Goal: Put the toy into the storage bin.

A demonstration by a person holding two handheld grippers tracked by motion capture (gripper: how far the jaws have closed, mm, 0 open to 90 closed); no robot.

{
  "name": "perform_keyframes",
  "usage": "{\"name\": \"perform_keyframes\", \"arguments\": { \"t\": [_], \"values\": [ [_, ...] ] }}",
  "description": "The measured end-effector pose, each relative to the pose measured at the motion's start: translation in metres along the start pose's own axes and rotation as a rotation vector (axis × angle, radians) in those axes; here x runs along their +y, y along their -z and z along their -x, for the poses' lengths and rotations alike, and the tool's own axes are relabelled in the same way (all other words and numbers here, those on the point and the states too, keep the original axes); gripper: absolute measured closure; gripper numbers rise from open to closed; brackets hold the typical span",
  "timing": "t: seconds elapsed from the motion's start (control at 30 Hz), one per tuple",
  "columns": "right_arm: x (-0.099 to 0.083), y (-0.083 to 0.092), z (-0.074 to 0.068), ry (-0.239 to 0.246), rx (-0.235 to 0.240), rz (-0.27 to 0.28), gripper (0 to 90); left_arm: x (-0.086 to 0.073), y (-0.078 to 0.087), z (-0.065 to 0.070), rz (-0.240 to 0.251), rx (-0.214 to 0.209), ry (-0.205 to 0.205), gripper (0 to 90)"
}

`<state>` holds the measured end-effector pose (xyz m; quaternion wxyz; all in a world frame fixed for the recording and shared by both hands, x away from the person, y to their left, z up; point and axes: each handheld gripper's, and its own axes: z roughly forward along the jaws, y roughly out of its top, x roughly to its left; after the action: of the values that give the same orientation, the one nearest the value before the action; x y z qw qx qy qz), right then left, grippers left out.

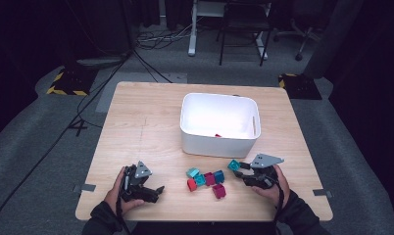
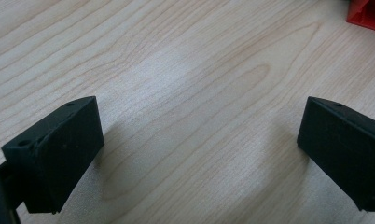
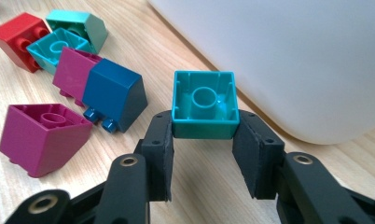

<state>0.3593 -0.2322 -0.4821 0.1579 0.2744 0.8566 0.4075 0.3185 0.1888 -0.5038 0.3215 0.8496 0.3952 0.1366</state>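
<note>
In the right gripper view, the right gripper [image 3: 205, 135] pinches a teal block [image 3: 204, 103] between its two black pads, hollow underside facing the camera, at the centre of the frame. Just behind it, filling the upper right, curves the wall of the white bin [image 3: 293, 56]. In the high view this gripper [image 1: 240, 169] sits in the lower right of the table [image 1: 146, 122], with the teal block [image 1: 233, 165] at its tip, just in front of the bin [image 1: 219, 142].

To the left of the held block lies a loose cluster: a dark blue block [image 3: 114, 93], two magenta blocks [image 3: 41, 137], another teal block [image 3: 55, 46], a mint one [image 3: 80, 25] and a red block [image 3: 15, 39] in the upper left.

The left gripper [image 2: 199, 154] rests low at the lower left of the table [image 1: 153, 191], its jaws spread wide over bare wood with nothing between them
</note>
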Motion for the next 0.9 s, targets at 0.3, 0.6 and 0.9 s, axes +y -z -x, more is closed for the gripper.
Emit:
{"name": "perform_keyframes", "arguments": {
  "t": [0.3, 0.6, 0.9],
  "values": [
    [0.003, 0.011, 0.002, -0.009, -0.002, 0.035, 59.2, 0.0, 0.0, 0.0, 0.0, 0.002, -0.001, 0.5],
    [0.008, 0.024, 0.005, -0.011, -0.004, 0.064, 59.2, 0.0, -0.001, 0.0, 0.002, -0.002, 0.003, 0.5],
    [0.012, 0.033, 0.005, -0.014, -0.015, 0.091, 59.3, 0.0, 0.0, 0.0, 0.0, -0.006, 0.004, 0.5]
  ]
}}
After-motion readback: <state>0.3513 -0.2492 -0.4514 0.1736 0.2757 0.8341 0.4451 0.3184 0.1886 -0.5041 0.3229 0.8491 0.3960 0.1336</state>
